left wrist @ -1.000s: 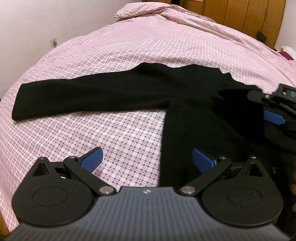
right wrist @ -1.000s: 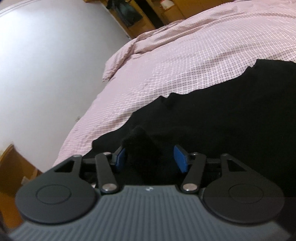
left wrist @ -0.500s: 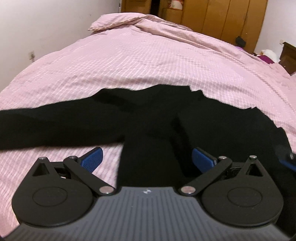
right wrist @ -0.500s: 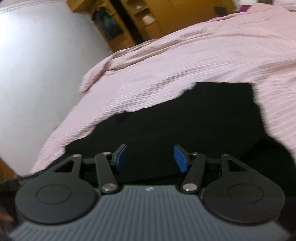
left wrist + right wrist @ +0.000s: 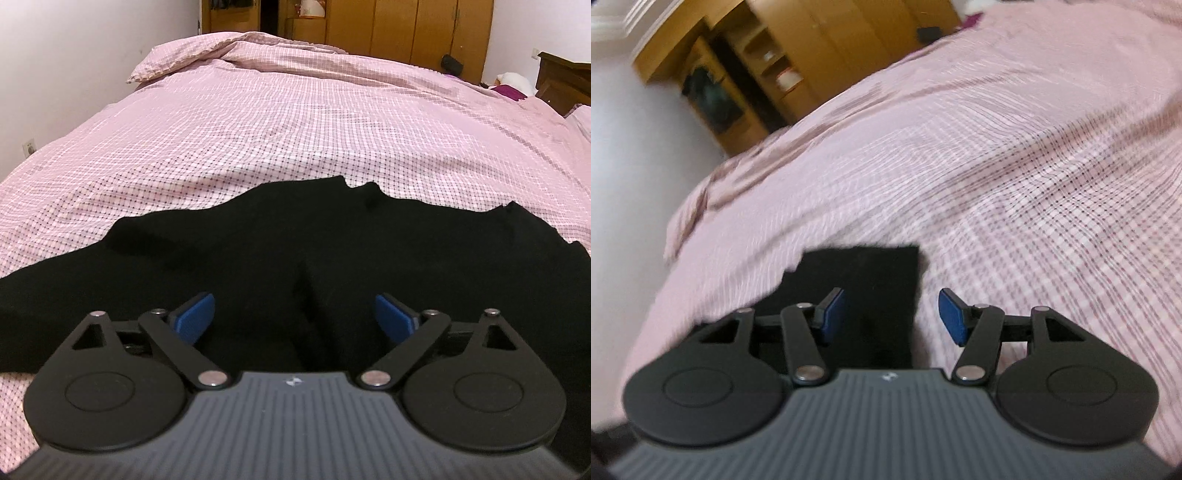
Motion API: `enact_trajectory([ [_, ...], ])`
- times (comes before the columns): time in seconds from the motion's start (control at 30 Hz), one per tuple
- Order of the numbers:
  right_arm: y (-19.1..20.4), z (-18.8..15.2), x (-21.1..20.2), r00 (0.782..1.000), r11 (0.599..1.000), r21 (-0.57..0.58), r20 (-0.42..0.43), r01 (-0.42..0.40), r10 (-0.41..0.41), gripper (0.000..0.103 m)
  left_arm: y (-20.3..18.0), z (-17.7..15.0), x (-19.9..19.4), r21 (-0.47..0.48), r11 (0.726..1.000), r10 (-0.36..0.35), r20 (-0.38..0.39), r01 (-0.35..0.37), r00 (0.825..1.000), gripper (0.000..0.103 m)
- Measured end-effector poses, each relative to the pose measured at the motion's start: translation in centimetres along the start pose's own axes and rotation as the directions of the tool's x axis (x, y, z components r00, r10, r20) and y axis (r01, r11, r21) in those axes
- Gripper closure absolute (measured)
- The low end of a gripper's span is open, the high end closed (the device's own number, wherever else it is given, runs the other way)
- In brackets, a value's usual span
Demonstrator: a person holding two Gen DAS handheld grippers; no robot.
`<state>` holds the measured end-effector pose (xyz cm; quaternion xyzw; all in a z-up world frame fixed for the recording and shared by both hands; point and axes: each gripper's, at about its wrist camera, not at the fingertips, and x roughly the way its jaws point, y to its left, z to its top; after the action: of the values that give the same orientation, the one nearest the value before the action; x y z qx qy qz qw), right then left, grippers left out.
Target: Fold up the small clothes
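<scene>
A black long-sleeved top lies spread on the pink checked bed cover. My left gripper hovers over its body, one sleeve trailing off to the left. Its jaws stand wide and are closing, with cloth below and between the blue pads but not pinched. In the right wrist view, a squared end of the black top lies on the cover. My right gripper stands half open over that end's right edge and grips nothing.
Wooden wardrobes line the far wall, with open shelves beside them. A bunched duvet end lies at the far side of the bed. A dark wooden headboard is at the right, a white wall at the left.
Both grippers swept sideways over the top. The raised fold of cloth between the right fingers is gone; they now sit at the garment's edge. The left jaws have narrowed slightly.
</scene>
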<state>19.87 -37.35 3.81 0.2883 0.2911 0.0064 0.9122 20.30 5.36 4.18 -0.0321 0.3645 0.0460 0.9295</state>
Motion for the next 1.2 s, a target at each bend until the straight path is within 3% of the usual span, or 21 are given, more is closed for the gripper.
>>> enact_trajectory([
  [0.17, -1.4, 1.6, 3.2, 1.0, 0.996, 0.084, -0.008, -0.012, 0.012, 0.045, -0.2, -0.2, 0.8, 0.003, 1.0, 0.004, -0.009, -0.004, 1.0, 0.012],
  [0.33, -1.4, 1.9, 5.6, 0.999, 0.998, 0.054, -0.035, -0.026, 0.028, 0.048, -0.5, -0.3, 1.5, 0.012, 1.0, -0.012, -0.002, 0.012, 1.0, 0.012],
  [0.37, -1.4, 2.0, 5.5, 0.999, 0.999, 0.042, -0.036, -0.031, 0.033, 0.054, -0.7, -0.3, 1.5, 0.014, 1.0, -0.018, 0.003, 0.018, 1.0, 0.012],
  [0.4, -1.2, 1.9, 5.7, 0.998, 0.999, 0.029, -0.042, -0.042, 0.043, 0.066, -0.8, -0.3, 1.6, 0.016, 1.0, -0.024, 0.007, 0.024, 1.0, 0.012],
  [0.43, -1.0, 1.9, 5.7, 0.997, 0.998, 0.017, -0.049, -0.054, 0.055, 0.076, -0.9, -0.4, 1.6, 0.018, 0.999, -0.034, 0.014, 0.034, 0.999, 0.016],
  [0.47, -0.8, 1.8, 5.6, 0.997, 0.998, -0.002, -0.051, -0.059, 0.059, 0.093, -1.1, -0.5, 1.6, 0.022, 0.998, -0.052, 0.024, 0.051, 0.998, 0.025],
  [0.5, -0.5, 1.7, 5.3, 0.998, 0.998, -0.038, -0.039, -0.059, 0.058, 0.094, -1.2, -0.6, 1.5, 0.029, 0.997, -0.073, 0.033, 0.072, 0.997, 0.03],
  [0.57, 0.2, 1.6, 4.2, 0.999, 0.992, -0.121, 0.023, -0.043, 0.046, 0.095, -1.6, -0.7, 1.3, 0.05, 0.992, -0.119, 0.052, 0.116, 0.992, 0.054],
  [0.67, -0.4, 2.1, 2.8, 0.994, 0.996, -0.092, 0.102, -0.017, 0.027, 0.095, -2.8, -0.6, 0.9, 0.12, 0.987, -0.123, 0.098, 0.111, 0.988, 0.065],
  [0.77, -0.4, 2.3, 3.5, 0.995, 0.992, -0.12, 0.098, 0.035, -0.023, 0.095, -4.0, -0.5, 1.3, 0.167, 0.983, -0.099, 0.109, 0.08, 0.989, 0.065],
  [0.9, -1.2, 2.2, 5.6, 0.998, 0.991, -0.116, -0.017, 0.061, -0.063, 0.094, -4.7, -0.6, 2.3, 0.19, 0.981, -0.062, 0.103, 0.041, 0.993, 0.065],
  [1.07, -1.8, 2.2, 2.9, 1.0, 0.999, -0.05, -0.022, 0.021, -0.022, 0.091, -3.8, -0.4, 1.9, 0.161, 0.986, -0.067, 0.09, 0.052, 0.994, 0.055],
  [1.2, -0.8, 1.0, -0.6, 0.998, 0.991, -0.125, -0.043, -0.047, 0.042, 0.091, -2.7, -0.2, 0.8, 0.117, 0.99, -0.094, 0.077, 0.084, 0.993, 0.044],
])
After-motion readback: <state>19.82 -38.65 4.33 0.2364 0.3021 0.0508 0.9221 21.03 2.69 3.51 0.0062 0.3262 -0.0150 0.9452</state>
